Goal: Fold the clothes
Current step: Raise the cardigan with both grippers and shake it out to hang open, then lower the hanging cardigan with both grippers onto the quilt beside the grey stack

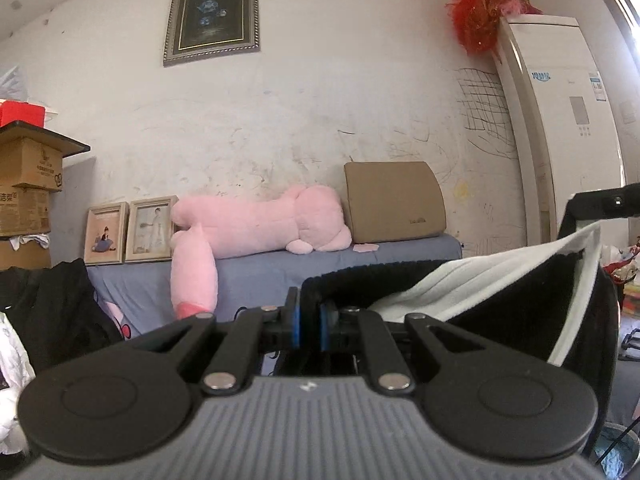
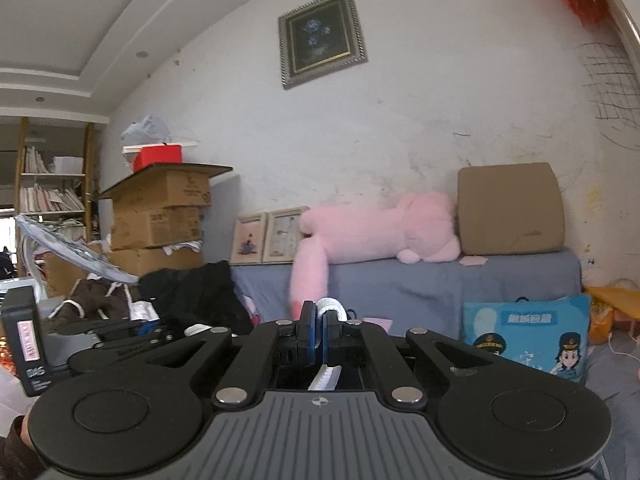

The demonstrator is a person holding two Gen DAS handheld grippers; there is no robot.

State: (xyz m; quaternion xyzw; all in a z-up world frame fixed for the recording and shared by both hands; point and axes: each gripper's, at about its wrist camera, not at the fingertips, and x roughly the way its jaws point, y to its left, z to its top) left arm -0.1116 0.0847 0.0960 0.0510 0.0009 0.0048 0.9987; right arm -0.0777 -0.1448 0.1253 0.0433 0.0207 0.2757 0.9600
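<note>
Left tongs [image 1: 310,326] closed together on the dark fleecy edge of a black garment with white ribbed trim [image 1: 500,292], blue pads pinching the fabric between them. Garment lifted in the air, stretching from the left tongs to the right and upward, the white ribbed band running along its upper edge. Right tongs [image 2: 319,334] clamped on the white ribbed band of the same garment, a loop of white cloth showing just above the pads and a strip of it below, inside the mechanism. In the left wrist view, a black part of the other tool visible at the right edge, near the raised white corner.

Behind, a bed with a grey-blue sheet [image 1: 360,268] against a scribbled white wall. On the bed, a long pink plush toy [image 1: 272,228], lying beside a tan square cushion [image 1: 394,200]. Two small framed pictures [image 1: 130,230] leaning on the wall at the left of the toy. A dark painting in a silver frame [image 1: 212,20] hanging above. Stacked brown cardboard boxes [image 2: 160,216] at the left, a pile of black clothes [image 2: 196,296] in front of them. A tall white standing air conditioner [image 1: 560,132] at the right.
</note>
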